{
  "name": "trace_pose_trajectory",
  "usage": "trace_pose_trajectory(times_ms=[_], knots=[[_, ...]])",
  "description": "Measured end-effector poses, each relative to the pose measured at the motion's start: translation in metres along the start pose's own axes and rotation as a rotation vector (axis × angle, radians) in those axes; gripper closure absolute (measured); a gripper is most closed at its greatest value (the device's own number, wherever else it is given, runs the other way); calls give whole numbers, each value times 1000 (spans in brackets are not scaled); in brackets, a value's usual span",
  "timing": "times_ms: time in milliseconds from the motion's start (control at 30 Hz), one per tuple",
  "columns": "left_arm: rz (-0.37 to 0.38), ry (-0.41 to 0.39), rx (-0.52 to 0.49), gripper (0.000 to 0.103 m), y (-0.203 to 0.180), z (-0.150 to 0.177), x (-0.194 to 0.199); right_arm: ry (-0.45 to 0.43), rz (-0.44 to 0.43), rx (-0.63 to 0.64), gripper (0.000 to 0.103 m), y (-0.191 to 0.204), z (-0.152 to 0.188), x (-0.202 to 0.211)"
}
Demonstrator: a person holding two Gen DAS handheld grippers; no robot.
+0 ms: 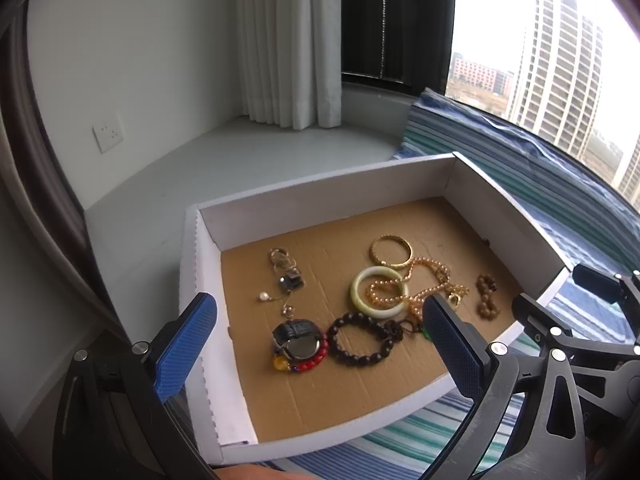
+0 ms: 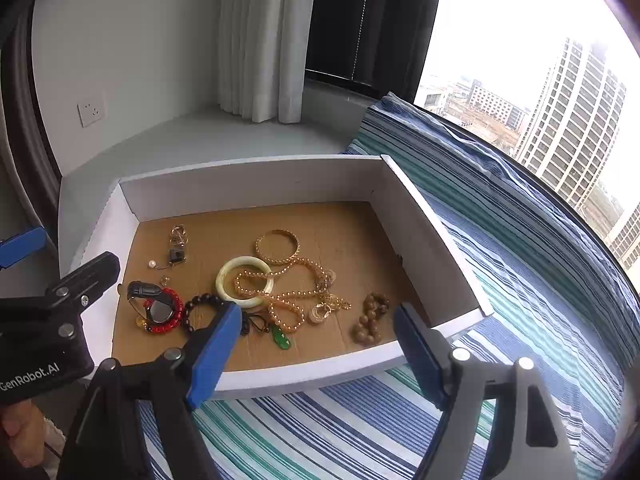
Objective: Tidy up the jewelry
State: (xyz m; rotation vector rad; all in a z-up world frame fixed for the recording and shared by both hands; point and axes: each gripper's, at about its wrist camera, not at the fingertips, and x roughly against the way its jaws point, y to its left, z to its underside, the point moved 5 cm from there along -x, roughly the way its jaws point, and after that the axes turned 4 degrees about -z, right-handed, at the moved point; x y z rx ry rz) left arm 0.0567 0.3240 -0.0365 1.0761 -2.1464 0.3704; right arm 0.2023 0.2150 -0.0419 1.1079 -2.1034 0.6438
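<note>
Jewelry lies loose on the brown floor of a shallow white box [image 1: 320,200] that sits on a striped cloth [image 2: 360,432]. A pale green bangle [image 1: 379,290] rests near the middle, with a gold bangle [image 1: 391,251] just behind it and a gold bead necklace [image 1: 430,286] running over both. A dark bead bracelet [image 1: 360,340] lies beside a watch [image 1: 298,342] ringed by a red bead bracelet [image 2: 170,314]. A tan bead bracelet [image 2: 370,318] sits apart at the right. The left claw [image 1: 320,344] and the right claw [image 2: 316,346] both hover spread wide, grasping nothing.
</note>
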Motion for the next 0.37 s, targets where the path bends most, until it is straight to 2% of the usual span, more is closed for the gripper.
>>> trace_pose_trajectory(times_ms=[133,267,367], knots=[[-6,7,-3,1,-2,2,-1,2,1,-4,23,-2,1,-2],[36,14,12,1,-4,4,-2,4,-2,-9,23,-4,3,-3],[23,-1,18,1,-5,3,0,2,-4,-17,23,-6,2,-2]])
